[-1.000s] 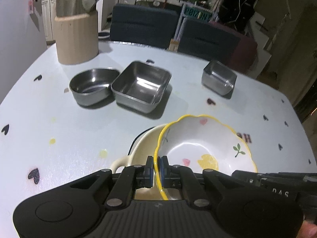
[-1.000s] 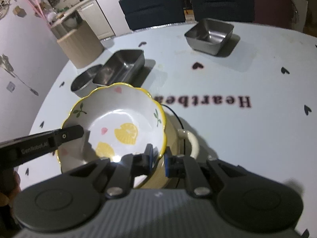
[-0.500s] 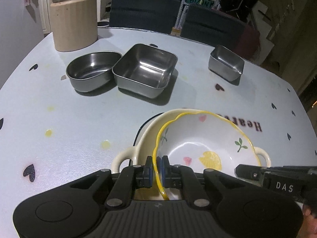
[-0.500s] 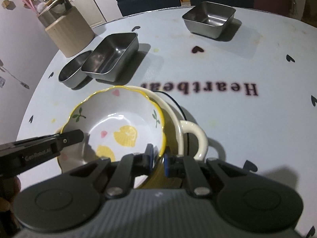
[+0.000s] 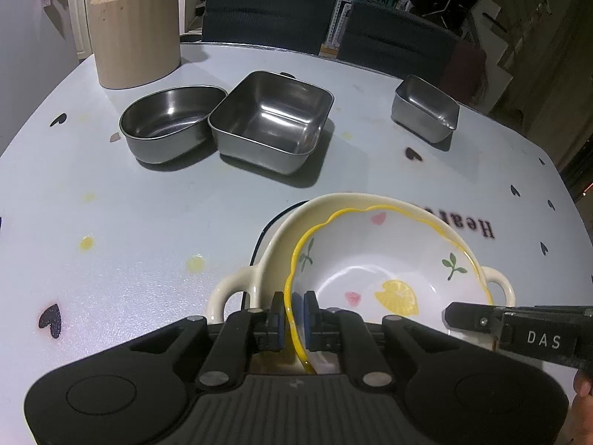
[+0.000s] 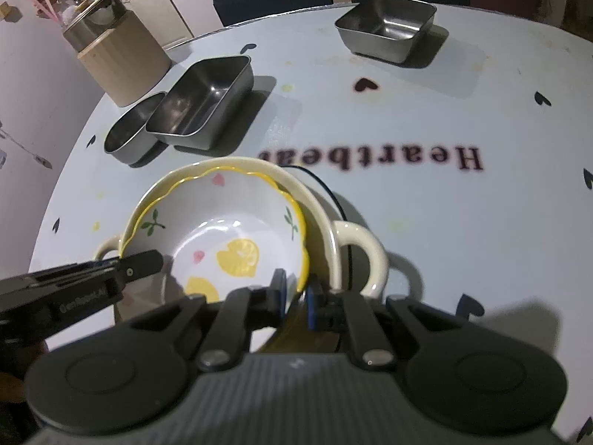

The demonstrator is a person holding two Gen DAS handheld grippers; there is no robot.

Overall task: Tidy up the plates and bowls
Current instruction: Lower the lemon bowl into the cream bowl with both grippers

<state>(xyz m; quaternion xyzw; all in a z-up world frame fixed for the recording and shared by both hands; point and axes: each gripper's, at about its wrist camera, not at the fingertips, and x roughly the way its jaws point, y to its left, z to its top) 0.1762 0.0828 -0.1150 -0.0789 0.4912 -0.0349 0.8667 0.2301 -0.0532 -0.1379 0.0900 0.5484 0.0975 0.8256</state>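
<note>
Three steel containers sit on the table: an oval steel bowl touching the side of a large square steel pan toward the far left edge, and a small square steel pan well apart near the far right edge; a beige ribbed canister stands at the far left corner behind them; two dark chairs line the far edge, one dark chair behind the pans, the other to its right. Two ceramic pieces sit near the near edge: a scalloped bowl with a yellow rim, painted with lemon slices, pink hearts and green sprigs, sits inside a cream two-handled dish; the bowl looks tilted in the dish, its far rim against the dish's far wall.

Left gripper pinches the bowl's near-left rim, blue pads pressed on either side of the yellow edge; right gripper pinches the opposite rim the same way, one pad inside the bowl, one outside between bowl and dish wall; each gripper's finger shows in the other's view, reaching over the bowl.

A thin dark line curves round the dish's base; what it is, hard to say. The printed word on the tablecloth reads upside down, its end hidden by the dish. The canister's top is cut off in the left view; a fingertip peeks in at the lower right corner there. Whether the bowl's underside rests on the dish floor is hidden.
</note>
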